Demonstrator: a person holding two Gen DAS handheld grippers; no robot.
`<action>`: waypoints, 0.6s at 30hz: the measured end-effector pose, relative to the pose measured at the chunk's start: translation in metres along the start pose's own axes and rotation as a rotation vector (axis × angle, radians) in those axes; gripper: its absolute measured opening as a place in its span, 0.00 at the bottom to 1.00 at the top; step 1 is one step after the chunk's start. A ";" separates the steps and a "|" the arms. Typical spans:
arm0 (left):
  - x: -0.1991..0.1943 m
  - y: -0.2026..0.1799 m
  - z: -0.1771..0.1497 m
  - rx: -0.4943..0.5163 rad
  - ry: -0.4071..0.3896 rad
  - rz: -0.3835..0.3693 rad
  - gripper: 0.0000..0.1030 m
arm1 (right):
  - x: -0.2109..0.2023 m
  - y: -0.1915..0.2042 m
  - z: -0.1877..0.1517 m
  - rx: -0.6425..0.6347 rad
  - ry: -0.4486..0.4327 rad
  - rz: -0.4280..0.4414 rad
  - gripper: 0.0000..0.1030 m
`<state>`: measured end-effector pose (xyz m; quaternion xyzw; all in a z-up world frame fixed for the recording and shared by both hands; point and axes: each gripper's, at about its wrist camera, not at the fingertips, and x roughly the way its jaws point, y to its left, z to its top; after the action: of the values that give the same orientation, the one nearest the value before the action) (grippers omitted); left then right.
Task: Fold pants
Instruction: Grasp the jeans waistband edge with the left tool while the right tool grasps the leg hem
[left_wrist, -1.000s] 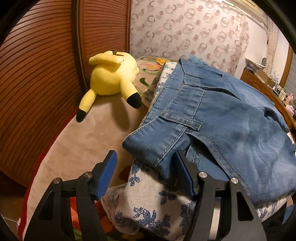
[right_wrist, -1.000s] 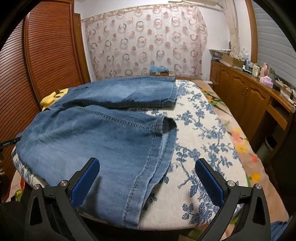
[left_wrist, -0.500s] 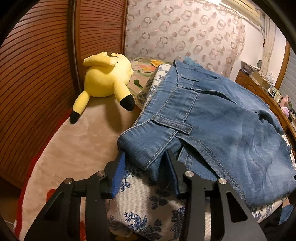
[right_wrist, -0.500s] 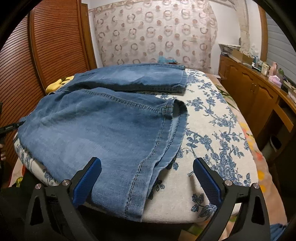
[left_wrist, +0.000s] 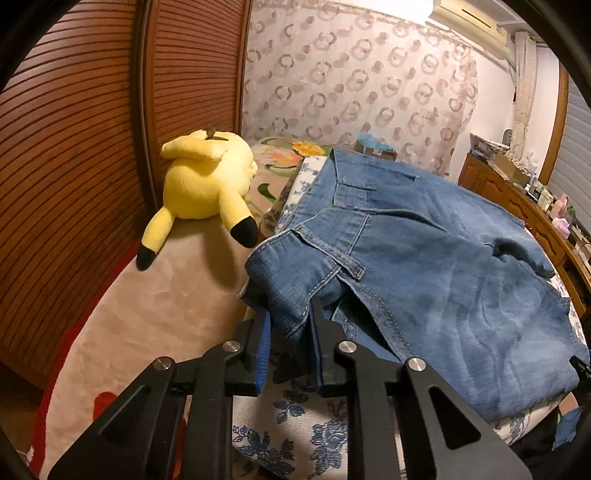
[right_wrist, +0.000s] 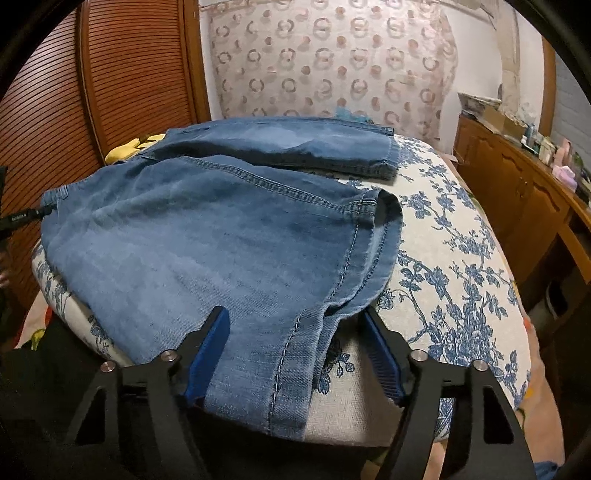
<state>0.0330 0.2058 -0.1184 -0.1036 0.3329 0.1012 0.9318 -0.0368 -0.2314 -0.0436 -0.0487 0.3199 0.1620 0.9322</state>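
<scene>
Support surface: bed with layered covers

A white cushion with blue floral print (right_wrist: 454, 266) carries the blue denim pants (right_wrist: 207, 251), spread flat with one leg hem overhanging the near edge. Beside the cushion, a beige plush blanket (left_wrist: 155, 314) carries a yellow plush toy with black-tipped ears (left_wrist: 207, 188).

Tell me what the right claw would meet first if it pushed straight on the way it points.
The jeans leg: its hem end already lies between the closing right claw; pads seemingly not yet pressing. Straight on means more denim on the floral cushion.
</scene>
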 end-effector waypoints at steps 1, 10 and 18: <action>-0.001 -0.001 0.001 0.002 -0.003 -0.001 0.19 | 0.000 -0.001 0.000 -0.002 -0.001 0.000 0.62; -0.012 -0.008 0.007 0.006 -0.028 -0.036 0.18 | 0.017 0.000 0.013 0.000 -0.013 0.017 0.24; -0.021 -0.017 0.019 0.019 -0.064 -0.058 0.16 | 0.020 -0.013 0.028 0.034 -0.039 0.087 0.13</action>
<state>0.0326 0.1921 -0.0880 -0.1011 0.3007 0.0744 0.9454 -0.0011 -0.2328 -0.0342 -0.0155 0.3064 0.1977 0.9310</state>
